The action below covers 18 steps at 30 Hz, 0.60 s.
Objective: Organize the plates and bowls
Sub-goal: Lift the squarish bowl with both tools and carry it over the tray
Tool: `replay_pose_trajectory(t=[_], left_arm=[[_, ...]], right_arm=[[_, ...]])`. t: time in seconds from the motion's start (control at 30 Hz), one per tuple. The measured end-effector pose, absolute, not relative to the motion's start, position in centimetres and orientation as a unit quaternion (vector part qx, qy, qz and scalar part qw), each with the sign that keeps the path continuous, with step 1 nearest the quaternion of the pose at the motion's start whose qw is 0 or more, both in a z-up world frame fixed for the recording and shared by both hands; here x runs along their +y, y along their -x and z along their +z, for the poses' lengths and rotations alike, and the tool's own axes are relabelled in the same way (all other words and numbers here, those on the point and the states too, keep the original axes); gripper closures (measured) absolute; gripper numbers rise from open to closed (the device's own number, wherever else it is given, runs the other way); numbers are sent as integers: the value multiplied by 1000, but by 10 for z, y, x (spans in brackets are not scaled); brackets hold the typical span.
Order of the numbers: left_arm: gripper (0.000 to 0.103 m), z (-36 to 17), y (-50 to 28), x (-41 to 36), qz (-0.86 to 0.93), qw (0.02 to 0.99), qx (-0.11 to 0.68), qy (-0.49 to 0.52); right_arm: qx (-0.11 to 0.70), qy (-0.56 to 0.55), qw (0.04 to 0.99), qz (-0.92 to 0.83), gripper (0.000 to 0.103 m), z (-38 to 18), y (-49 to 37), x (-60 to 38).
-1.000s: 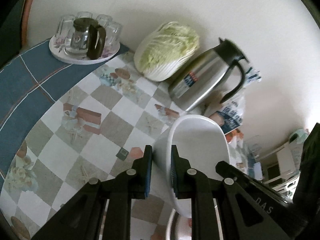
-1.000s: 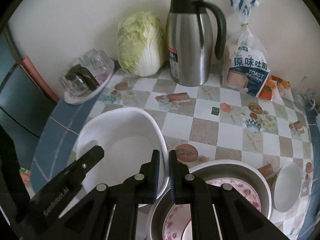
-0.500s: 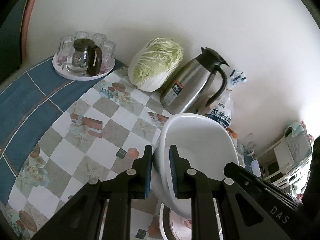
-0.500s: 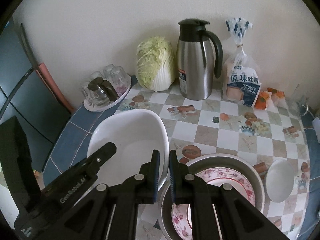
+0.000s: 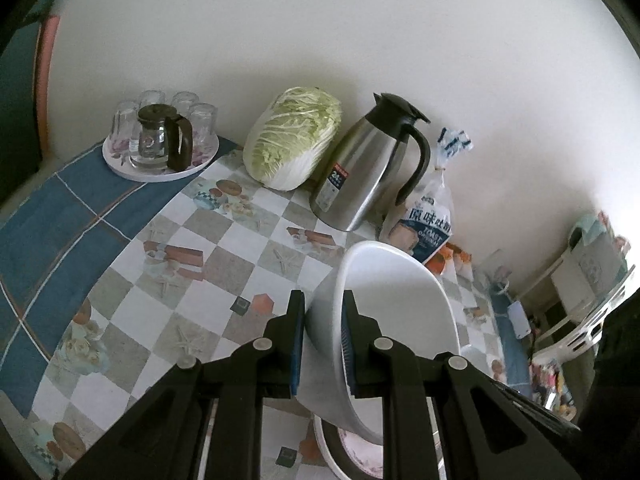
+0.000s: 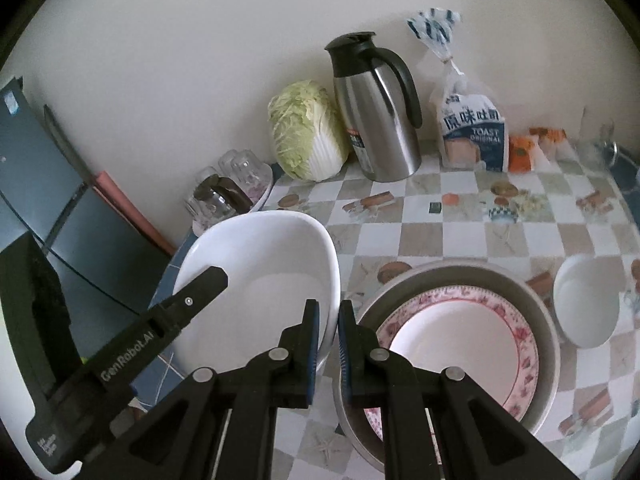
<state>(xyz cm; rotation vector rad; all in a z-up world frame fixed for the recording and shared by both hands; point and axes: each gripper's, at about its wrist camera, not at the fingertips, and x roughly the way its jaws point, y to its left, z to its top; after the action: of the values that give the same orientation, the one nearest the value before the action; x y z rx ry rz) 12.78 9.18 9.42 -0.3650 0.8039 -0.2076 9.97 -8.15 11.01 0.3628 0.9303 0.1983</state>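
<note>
A large white bowl [image 6: 264, 276] hangs tilted above the checked tablecloth [image 5: 192, 280], empty inside, gripped at opposite edges: the left gripper [image 5: 322, 340] is clamped on its rim with one pad inside and one outside, and the right gripper [image 6: 328, 344] pinches the near rim between its nearly closed pads. Just beside it to the right sits a grey metal basin [image 6: 536, 300] holding a pink floral plate [image 6: 460, 336]. A small white bowl [image 6: 586, 308], empty, rests near the basin's right side. Along the wall stand a round tray [image 5: 160, 170] carrying a glass pot and upturned glasses, a cabbage [image 5: 294, 136], a steel thermos jug [image 6: 376, 116] and a bag of toast [image 6: 474, 128].
</note>
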Motion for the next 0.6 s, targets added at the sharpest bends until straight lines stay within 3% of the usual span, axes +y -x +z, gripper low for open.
replay_pose_trajectory(t=[0.6], left_arm=[[86, 107, -118, 36, -123, 908, 379, 133]], right_arm=[[404, -224, 882, 90, 93, 105, -71, -135]])
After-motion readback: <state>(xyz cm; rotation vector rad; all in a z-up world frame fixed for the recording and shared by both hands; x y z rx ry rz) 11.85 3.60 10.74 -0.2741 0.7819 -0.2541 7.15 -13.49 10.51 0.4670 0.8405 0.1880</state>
